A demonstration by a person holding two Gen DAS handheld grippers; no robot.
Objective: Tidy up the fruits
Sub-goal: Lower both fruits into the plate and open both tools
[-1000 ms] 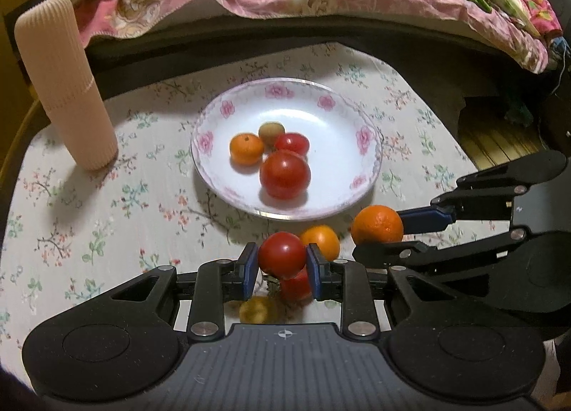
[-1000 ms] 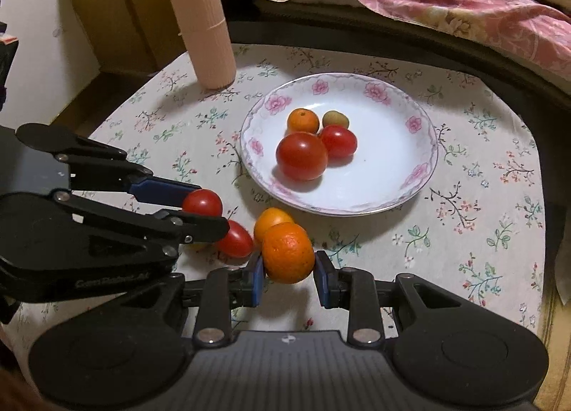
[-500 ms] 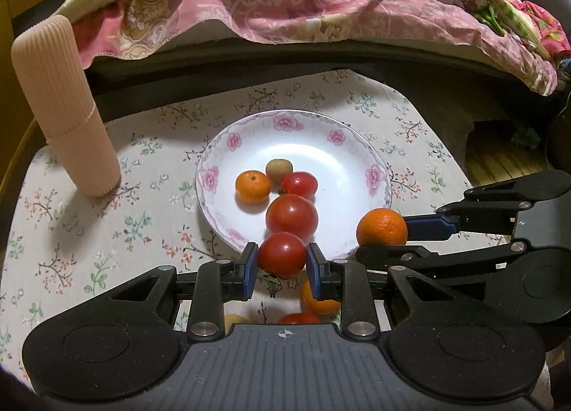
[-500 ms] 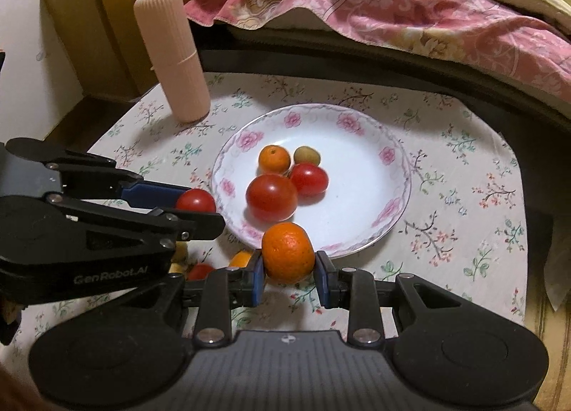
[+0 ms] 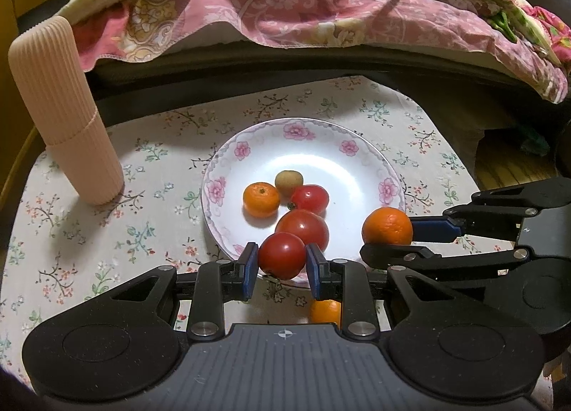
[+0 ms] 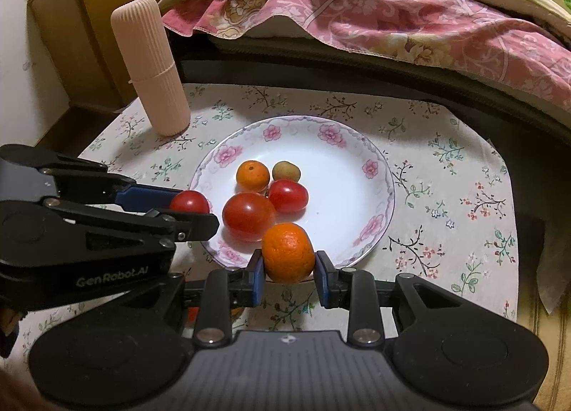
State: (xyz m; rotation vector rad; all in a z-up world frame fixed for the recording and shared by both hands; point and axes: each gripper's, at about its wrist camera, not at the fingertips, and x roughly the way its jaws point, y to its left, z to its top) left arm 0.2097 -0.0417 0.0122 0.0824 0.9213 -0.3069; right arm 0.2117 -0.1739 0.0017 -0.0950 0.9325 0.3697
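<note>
My left gripper (image 5: 282,270): clamped on a round red tomato (image 5: 282,255), above the near rim of the white flower-rimmed plate (image 5: 357,147).
My right gripper (image 6: 289,273): clamped on a round orange tangerine (image 6: 288,252), over the plate's near edge.
Plate: two tomatoes, one tangerine, one small brownish fruit (image 6: 285,171).
Far left corner of the floral tablecloth (image 6: 446,168): ribbed pink cylinder (image 6: 151,68), upright.

The only writing I could read was "GenRobot.AI", printed in pale letters on the black side of my left gripper (image 6: 192,213), as seen from my right wrist. Nothing else in either view carried legible text or numbers.
</note>
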